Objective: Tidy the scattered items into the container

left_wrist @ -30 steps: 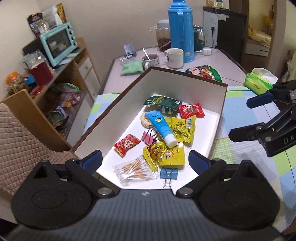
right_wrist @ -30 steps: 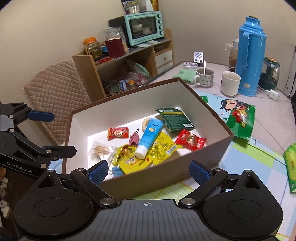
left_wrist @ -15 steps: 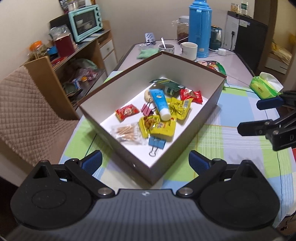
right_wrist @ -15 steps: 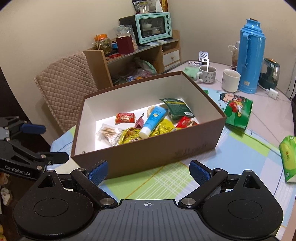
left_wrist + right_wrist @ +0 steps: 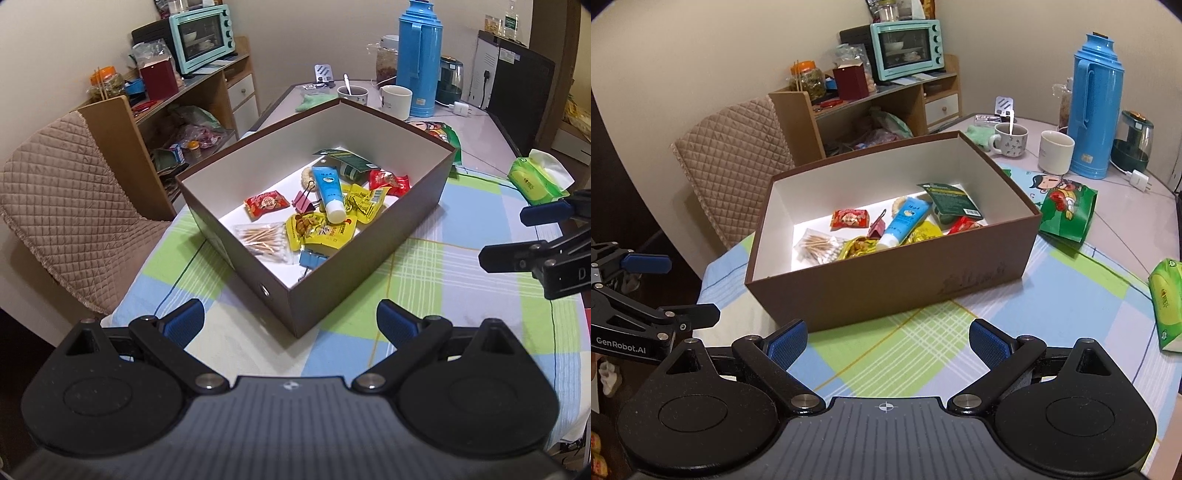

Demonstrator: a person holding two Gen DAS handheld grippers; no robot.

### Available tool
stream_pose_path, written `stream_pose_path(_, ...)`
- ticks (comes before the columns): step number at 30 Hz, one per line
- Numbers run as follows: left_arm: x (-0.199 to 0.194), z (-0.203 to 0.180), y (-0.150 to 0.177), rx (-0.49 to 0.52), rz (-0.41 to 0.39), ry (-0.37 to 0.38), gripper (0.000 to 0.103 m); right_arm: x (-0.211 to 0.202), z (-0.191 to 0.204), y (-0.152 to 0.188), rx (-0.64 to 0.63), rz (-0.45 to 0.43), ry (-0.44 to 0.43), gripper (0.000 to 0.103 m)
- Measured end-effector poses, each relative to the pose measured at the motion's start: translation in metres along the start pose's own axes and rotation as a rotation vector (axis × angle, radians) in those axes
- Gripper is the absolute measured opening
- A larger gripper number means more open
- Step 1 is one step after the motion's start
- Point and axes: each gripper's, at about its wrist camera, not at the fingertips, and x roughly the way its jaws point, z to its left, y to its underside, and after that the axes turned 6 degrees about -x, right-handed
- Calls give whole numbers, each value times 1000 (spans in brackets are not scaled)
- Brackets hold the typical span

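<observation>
A brown cardboard box [image 5: 332, 288] [image 5: 886, 280] with a white inside stands on the checked tablecloth. In it lie a blue tube [image 5: 328, 190] [image 5: 905, 221], yellow snack packets [image 5: 321, 230], red snack packets [image 5: 266, 202], a bag of cotton swabs [image 5: 262, 238] [image 5: 816, 245], a pink binder clip [image 5: 303, 199], a blue binder clip [image 5: 312, 260] and a dark green pouch [image 5: 951, 201]. My left gripper [image 5: 290, 323] hovers open and empty near the box's front corner. My right gripper [image 5: 888, 341] is open and empty in front of the box's long side.
A green tissue pack [image 5: 535, 179] [image 5: 1165, 299] lies on the table to the right. A green cartoon bag [image 5: 1065, 208], two mugs [image 5: 1056, 151], and a blue thermos [image 5: 1095, 107] stand behind the box. A quilted chair [image 5: 70, 192] and a shelf with a teal oven [image 5: 905, 48] are at the left.
Both grippers have pulled back and up from the box, which looks smaller now. The box's contents have not moved. Both stay open.
</observation>
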Motion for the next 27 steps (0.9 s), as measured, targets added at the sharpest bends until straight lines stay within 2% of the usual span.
stream_pose_path(18,-13,-8,16,-21,-9,-24,99,-3,8,11,-40,7,-30,97)
stream_pose_path(27,-7,-12,21,-5,6,-8,99,-1,8,15,-36,15,-31,97)
